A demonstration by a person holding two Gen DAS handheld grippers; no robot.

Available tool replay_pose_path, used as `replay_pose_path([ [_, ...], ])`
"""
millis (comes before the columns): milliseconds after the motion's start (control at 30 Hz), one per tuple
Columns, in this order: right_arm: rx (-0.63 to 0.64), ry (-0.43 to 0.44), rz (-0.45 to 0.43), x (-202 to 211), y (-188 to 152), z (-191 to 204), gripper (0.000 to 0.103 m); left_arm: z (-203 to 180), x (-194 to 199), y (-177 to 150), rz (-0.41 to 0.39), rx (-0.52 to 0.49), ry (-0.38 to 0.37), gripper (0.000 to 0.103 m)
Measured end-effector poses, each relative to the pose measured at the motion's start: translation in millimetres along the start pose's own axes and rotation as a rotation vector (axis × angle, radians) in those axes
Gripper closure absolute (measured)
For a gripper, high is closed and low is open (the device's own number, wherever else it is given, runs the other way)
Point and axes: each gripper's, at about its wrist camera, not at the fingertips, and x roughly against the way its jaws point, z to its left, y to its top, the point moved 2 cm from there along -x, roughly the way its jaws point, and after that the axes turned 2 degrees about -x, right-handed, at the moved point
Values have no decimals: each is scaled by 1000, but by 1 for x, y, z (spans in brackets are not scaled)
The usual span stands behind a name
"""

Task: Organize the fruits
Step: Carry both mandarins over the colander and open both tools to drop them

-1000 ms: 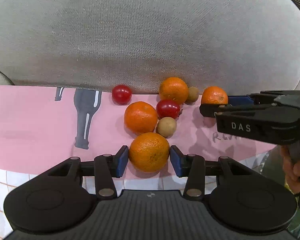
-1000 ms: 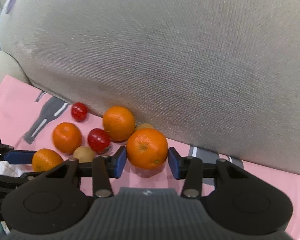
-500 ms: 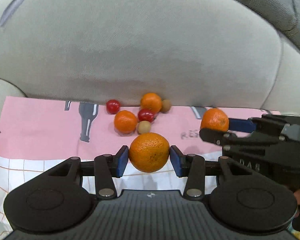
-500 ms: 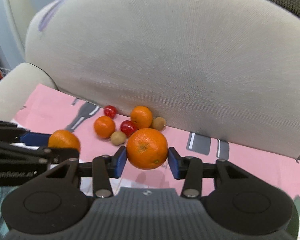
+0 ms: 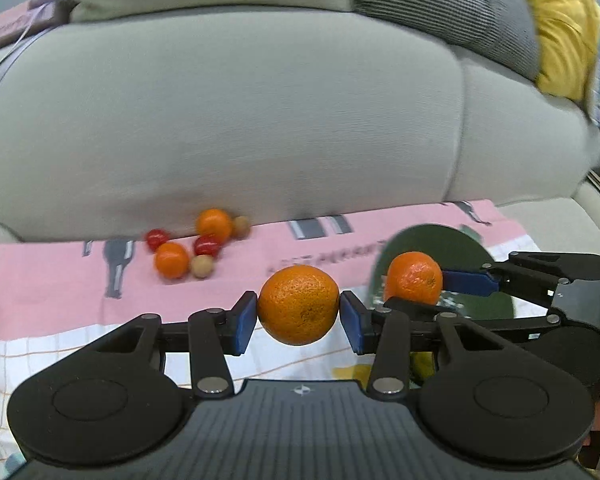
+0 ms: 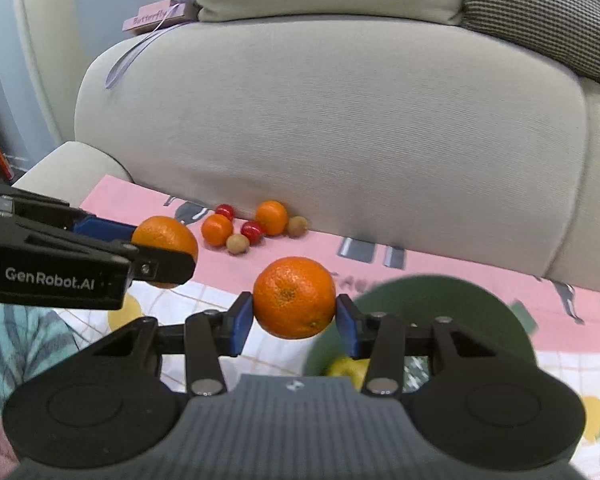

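Two bright orange oranges, one (image 5: 299, 305) between the blue pads of the black left gripper (image 5: 299, 316), the other (image 6: 294, 297) between the blue pads of the black right gripper (image 6: 294, 320). Beyond them lies a pink cloth (image 5: 52, 280) printed with grey bottle shapes, carrying small orange, red and tan fruits (image 5: 198, 242). Right of the held oranges sits a dark green bowl (image 6: 440, 296). Behind is a beige sofa (image 6: 340, 112) with a yellow cushion (image 5: 560, 28).

Probably a home living room: grey sofa (image 6: 340, 120), cushions (image 5: 452, 4), pink printed cloth (image 5: 60, 280).
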Motion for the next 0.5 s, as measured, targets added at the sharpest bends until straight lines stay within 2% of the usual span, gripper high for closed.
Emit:
replay_pose_path([
  [233, -6, -46, 1, 21, -22, -19, 61, -42, -5, 1, -2, -87, -42, 52],
  [500, 41, -93, 34, 28, -40, -38, 61, -86, -28, -1, 38, -186, -85, 52],
])
